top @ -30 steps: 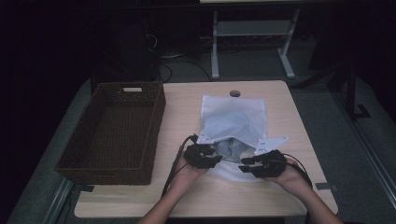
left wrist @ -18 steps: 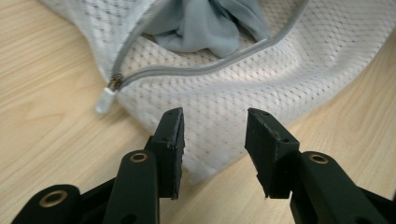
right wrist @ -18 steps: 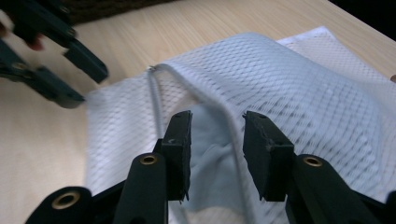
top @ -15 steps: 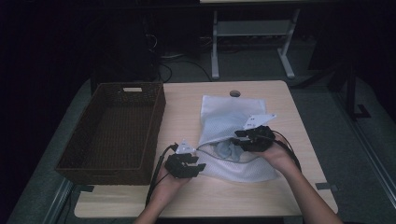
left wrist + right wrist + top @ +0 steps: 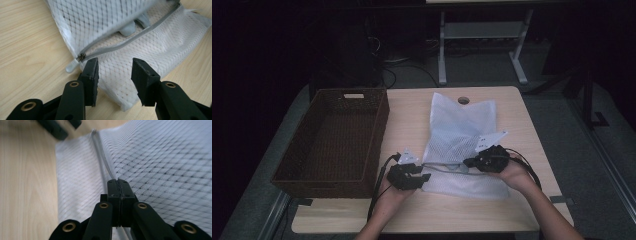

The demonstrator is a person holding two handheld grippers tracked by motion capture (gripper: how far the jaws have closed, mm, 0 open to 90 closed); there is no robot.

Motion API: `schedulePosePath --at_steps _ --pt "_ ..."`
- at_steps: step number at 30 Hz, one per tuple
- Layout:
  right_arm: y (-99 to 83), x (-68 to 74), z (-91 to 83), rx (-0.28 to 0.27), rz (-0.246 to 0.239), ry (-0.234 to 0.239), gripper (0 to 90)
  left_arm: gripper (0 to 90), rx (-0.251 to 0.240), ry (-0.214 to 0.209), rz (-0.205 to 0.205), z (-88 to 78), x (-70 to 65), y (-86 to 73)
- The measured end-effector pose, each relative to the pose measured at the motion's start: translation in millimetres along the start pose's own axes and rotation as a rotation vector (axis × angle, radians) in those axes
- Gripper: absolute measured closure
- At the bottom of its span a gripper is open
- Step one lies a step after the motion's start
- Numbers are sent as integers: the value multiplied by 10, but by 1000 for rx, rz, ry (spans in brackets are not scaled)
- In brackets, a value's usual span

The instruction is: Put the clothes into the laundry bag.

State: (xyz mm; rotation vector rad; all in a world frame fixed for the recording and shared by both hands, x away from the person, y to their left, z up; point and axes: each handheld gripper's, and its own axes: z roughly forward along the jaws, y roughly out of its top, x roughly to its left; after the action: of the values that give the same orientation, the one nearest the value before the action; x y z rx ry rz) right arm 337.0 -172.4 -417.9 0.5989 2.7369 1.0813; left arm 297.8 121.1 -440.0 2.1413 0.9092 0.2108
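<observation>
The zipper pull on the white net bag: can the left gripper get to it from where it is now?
Probably yes. The left gripper is open just beside the zipper pull at the corner of the mesh bag, with only bare table around it. The right gripper is shut on the bag edge, away from the pull.

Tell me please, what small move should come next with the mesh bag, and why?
Probably close the left gripper on the bag's corner by the zipper pull. Its jaws stand open over the white mesh bag, while the right gripper has just shut on the mesh beside the half-open zipper. Both holds would let the mouth spread.
</observation>
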Motion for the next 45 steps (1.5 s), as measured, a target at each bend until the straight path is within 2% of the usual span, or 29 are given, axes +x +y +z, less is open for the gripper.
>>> schedulePosePath --at_steps 2,8,15,20,25,33,37,45 --pt "-24 8 56 21 -5 23 889 571 1 0 0 1 4 -6" --pt "-85 -13 205 81 -8 27 889 566 1 0 -3 -6 37 -25" --pt "-168 -75 286 102 19 27 886 543 15 8 0 29 62 -51" --pt "-180 -73 302 109 15 16 873 516 24 15 5 43 82 -67" --pt "-149 -37 227 71 31 20 712 477 30 5 11 30 99 -72" --pt "-66 13 28 -40 89 34 473 404 27 -23 35 -8 84 -51" --pt "-26 56 15 -61 81 43 446 371 25 -26 44 -22 93 -51" --pt "50 127 92 -64 65 54 428 338 32 -23 54 -54 101 -87"
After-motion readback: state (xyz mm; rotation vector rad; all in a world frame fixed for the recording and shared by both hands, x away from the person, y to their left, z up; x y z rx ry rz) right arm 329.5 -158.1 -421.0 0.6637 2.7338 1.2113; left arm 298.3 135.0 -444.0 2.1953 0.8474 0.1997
